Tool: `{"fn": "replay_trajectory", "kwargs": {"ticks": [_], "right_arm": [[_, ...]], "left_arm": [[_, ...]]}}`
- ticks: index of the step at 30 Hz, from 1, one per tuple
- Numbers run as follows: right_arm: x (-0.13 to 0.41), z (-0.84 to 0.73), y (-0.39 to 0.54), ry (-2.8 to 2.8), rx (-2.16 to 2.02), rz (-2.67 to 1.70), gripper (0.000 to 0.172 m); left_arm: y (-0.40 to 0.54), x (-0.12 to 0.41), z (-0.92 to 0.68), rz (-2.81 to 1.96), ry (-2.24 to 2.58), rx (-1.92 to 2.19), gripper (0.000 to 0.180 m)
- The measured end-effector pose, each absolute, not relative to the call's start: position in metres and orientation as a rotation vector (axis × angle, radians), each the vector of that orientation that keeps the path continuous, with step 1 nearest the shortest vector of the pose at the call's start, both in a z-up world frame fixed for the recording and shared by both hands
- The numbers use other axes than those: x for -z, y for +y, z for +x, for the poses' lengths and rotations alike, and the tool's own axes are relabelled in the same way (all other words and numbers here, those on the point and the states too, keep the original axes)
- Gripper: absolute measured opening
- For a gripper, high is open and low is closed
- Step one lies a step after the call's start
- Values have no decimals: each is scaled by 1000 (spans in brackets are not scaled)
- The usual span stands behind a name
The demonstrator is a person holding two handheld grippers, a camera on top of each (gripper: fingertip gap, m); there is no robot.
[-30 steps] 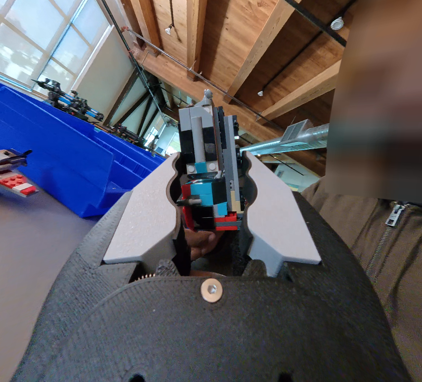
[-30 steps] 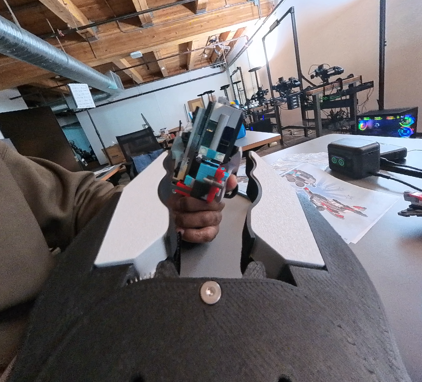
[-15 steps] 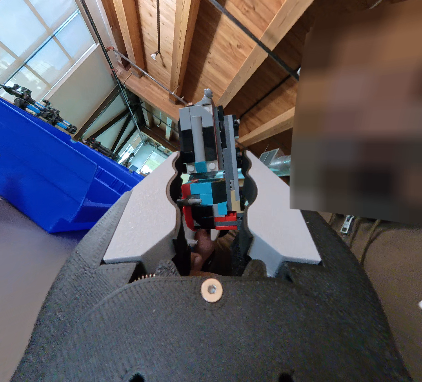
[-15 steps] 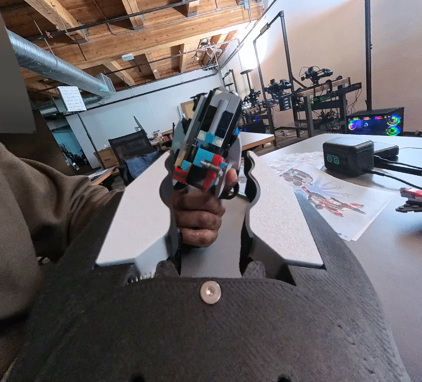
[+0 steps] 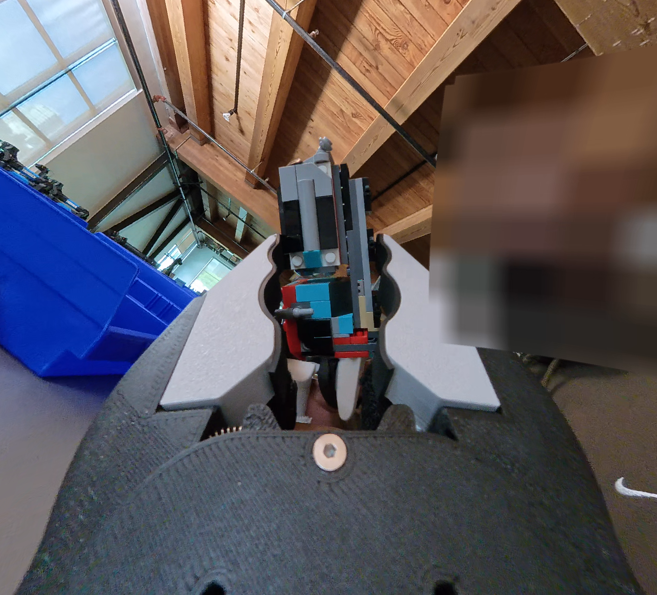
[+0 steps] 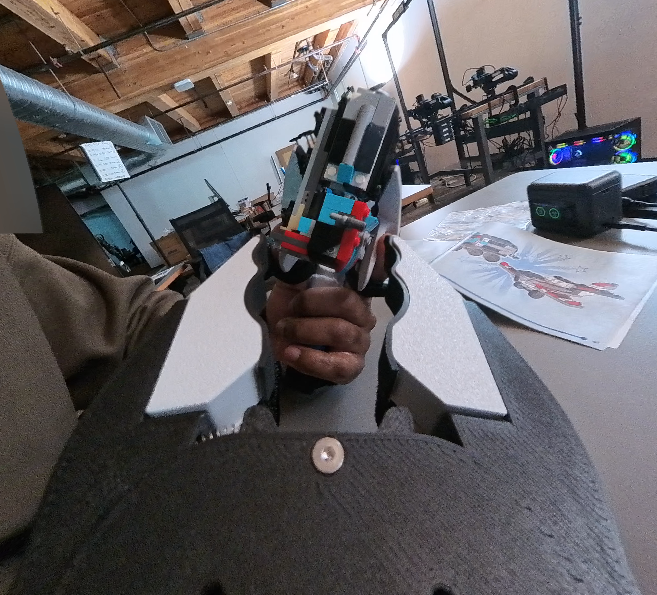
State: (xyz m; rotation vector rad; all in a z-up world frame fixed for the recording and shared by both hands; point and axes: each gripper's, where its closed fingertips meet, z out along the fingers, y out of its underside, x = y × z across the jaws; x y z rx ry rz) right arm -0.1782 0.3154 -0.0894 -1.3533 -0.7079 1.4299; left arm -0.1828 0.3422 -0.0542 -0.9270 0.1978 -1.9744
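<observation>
Left gripper (image 5: 329, 250) clamped on a brick-built model (image 5: 321, 257), grey and black up top, teal, red and black lower down, a grey peg sticking out of its left side. Both grey fingers (image 5: 231, 311) pressed against the model's flanks, model standing upright between them and poking past the tips toward the timber ceiling (image 5: 337, 26). Blue plastic bin (image 5: 64, 279) off to the left on the grey table (image 5: 42, 435).

Right gripper (image 6: 325, 250) spread wide, nothing pinched. Seen between its fingers (farther off, not in contact): the same model (image 6: 337, 193) tilted in the left gripper, whose grey fingertips flank it, with a hand (image 6: 320, 329) wrapped round that gripper's handle below. Brown sleeve (image 6: 89, 300) at left.

On the table to the right: printed sheet with a truck picture (image 6: 540, 282), black box with two green rings (image 6: 576, 204) behind it, cables running off its right side. Lit PC case (image 6: 597, 147) further back.
</observation>
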Motion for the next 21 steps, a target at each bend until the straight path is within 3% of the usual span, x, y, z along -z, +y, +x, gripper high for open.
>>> {"fn": "replay_trajectory", "kwargs": {"ticks": [11,15,21], "right_arm": [[96,-181,314,-670,-1382,-1408,76],[95,-178,317,-637,-1378,-1406,61],[92,-168,323,-630,-1402,-1381,59]], "left_arm": [[341,59,-167,-1018,256,1695,52],[336,60,-159,-1041,295,1660,52],[338,69,-155,-1150,365,1599,54]]}}
